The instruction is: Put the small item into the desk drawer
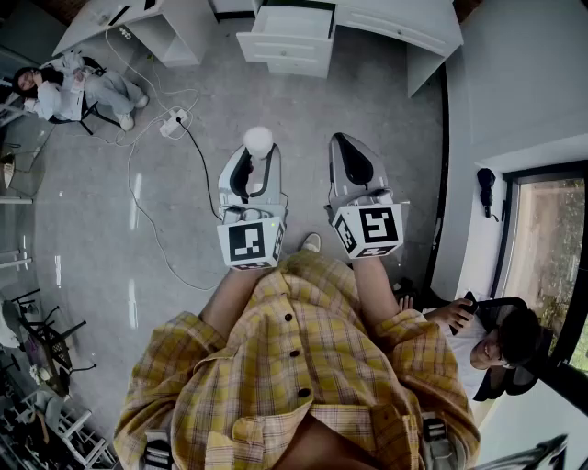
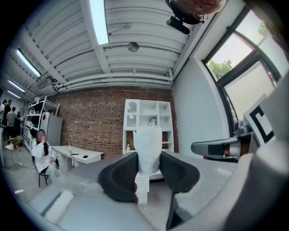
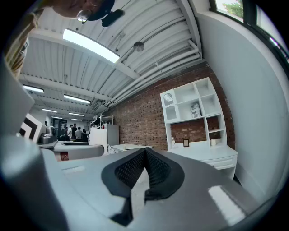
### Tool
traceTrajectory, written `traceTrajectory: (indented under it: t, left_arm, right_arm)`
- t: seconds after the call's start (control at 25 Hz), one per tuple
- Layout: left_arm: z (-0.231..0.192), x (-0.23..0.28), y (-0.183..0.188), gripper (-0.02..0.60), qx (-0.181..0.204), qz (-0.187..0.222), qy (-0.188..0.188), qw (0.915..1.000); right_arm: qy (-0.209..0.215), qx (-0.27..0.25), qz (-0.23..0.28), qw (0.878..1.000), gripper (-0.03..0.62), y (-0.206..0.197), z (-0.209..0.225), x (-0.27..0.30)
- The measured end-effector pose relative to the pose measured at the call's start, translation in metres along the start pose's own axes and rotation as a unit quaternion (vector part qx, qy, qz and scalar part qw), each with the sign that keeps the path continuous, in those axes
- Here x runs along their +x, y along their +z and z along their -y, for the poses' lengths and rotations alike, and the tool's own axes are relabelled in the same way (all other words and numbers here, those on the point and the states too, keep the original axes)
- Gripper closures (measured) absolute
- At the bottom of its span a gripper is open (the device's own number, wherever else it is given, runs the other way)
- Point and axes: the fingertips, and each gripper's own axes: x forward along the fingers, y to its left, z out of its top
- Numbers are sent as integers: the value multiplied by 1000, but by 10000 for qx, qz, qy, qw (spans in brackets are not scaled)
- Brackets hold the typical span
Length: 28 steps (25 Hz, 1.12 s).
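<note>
In the head view both grippers are held out above the grey floor, pointing at the white desk (image 1: 386, 18). Its drawer unit (image 1: 289, 41) has the top drawer pulled out. My left gripper (image 1: 253, 156) is shut on a small white item (image 1: 258, 139) with a rounded top. In the left gripper view the item (image 2: 148, 144) stands upright between the two dark pads (image 2: 122, 173), which press on its sides. My right gripper (image 1: 347, 151) is to the right of it. In the right gripper view its jaws (image 3: 145, 168) are shut, pad against pad, with nothing between them.
A cable and a power strip (image 1: 173, 119) lie on the floor left of the drawers. A person sits on a chair (image 1: 55, 87) at far left, and another sits at the right by the window (image 1: 487, 335). A second white desk (image 1: 119, 18) stands at the top left.
</note>
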Motion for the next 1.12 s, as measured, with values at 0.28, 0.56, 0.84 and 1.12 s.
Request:
traceTrajectory:
  t: [0.28, 0.56, 0.84, 1.12]
  left_arm:
    - [22, -3, -3, 423, 37, -123, 26, 9999]
    - [35, 3, -14, 423, 32, -284, -25, 9996]
    - [40, 22, -29, 422, 31, -416, -99, 9991]
    - [23, 61, -38, 423, -40, -479, -63, 9988]
  right_arm:
    - [228, 49, 151, 9996, 595, 9, 7, -16]
    - [172, 90, 41, 9998, 594, 2, 17, -23]
    - [381, 101, -52, 9992, 594, -8, 24, -7]
    - [157, 246, -168, 9994, 594, -20, 51, 28]
